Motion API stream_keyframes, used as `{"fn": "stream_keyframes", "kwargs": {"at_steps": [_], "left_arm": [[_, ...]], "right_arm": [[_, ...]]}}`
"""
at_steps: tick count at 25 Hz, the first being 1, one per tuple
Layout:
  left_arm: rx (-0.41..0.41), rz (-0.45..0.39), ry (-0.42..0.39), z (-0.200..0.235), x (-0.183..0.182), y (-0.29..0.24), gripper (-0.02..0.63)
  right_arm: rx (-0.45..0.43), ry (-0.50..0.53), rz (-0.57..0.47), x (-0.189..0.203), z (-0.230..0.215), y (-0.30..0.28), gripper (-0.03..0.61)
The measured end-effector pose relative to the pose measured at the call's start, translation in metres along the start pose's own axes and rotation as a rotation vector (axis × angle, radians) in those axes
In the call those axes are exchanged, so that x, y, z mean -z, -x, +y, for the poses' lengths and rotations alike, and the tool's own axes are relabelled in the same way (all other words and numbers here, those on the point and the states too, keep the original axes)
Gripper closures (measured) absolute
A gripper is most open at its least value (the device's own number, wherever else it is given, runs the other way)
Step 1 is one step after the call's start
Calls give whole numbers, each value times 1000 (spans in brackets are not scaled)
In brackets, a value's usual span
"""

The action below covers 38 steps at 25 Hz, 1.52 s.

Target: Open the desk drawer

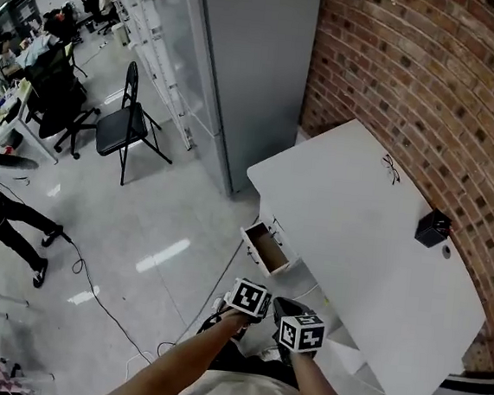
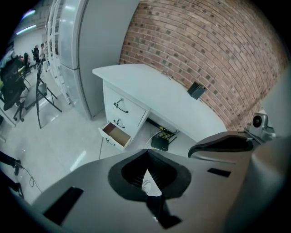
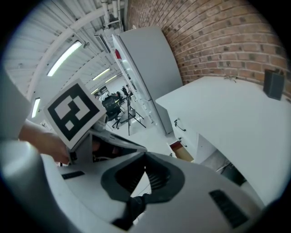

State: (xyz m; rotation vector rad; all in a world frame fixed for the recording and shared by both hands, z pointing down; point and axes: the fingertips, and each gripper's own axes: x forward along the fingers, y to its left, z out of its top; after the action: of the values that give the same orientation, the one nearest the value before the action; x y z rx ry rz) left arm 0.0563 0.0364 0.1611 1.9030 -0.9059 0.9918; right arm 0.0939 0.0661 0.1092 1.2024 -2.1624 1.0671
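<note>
A person's left gripper (image 2: 146, 153) and right gripper (image 3: 145, 154) are held side by side above the pale floor (image 1: 140, 225), clear of the drawer (image 1: 264, 246); both sets of jaws are clenched together with nothing gripped between them. The drawer is the lowest of three in the front of a white bench (image 1: 357, 229) and stands pulled out, its brown inside showing, while the two drawers above it sit closed with their dark handles in place. The bench runs along a red brick wall (image 1: 416, 61); on its top a small black box (image 1: 433, 227) sits near the wall, and what looks like a pair of eyeglasses (image 1: 391, 169) lies well apart from it toward the far end. A black router (image 2: 160, 143) with cables sits on the floor under the bench, beside the drawer unit. A tall grey cabinet (image 1: 251, 62) stands at the bench's far end; beyond it are a black folding chair (image 1: 125, 128) and, at the left edge of the head view, a person (image 1: 9, 226) walking. The left gripper's marker cube (image 3: 72, 113) fills the left of the right gripper view.
</note>
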Motion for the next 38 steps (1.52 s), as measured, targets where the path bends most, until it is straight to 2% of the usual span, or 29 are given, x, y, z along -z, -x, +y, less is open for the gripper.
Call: {"fn": "stream_keyframes", "kwargs": {"at_steps": [3,12,15,18,21,26,34,38], "left_arm": [[-2,14,13,1,6,4,609],[-28,-48,20,15,-7,22,609],[-26,-7,66,19,3,21,609],[-16,-6,82,24,4,21,609],[7,29,104,27,8,24,609],[-40,-19,44,54,-9,27,609],[-20,-10,6,64,-18,25,609],[-47,-28,-15,71,-25,28,609]], "right_arm": [[-14,1,-6,-2,5,-1,563],[-45,62,-29,-26,19,-7,563],[-43,63,-22,-28,17,-10,563],[-37,60,-4,-25,15,-14,563],[-32,55,2,-27,16,-19,563],[-29,59,7,-36,25,-31,563],[-8,58,-8,-50,30,-38,563],[8,54,-3,-51,25,-37,563]]}}
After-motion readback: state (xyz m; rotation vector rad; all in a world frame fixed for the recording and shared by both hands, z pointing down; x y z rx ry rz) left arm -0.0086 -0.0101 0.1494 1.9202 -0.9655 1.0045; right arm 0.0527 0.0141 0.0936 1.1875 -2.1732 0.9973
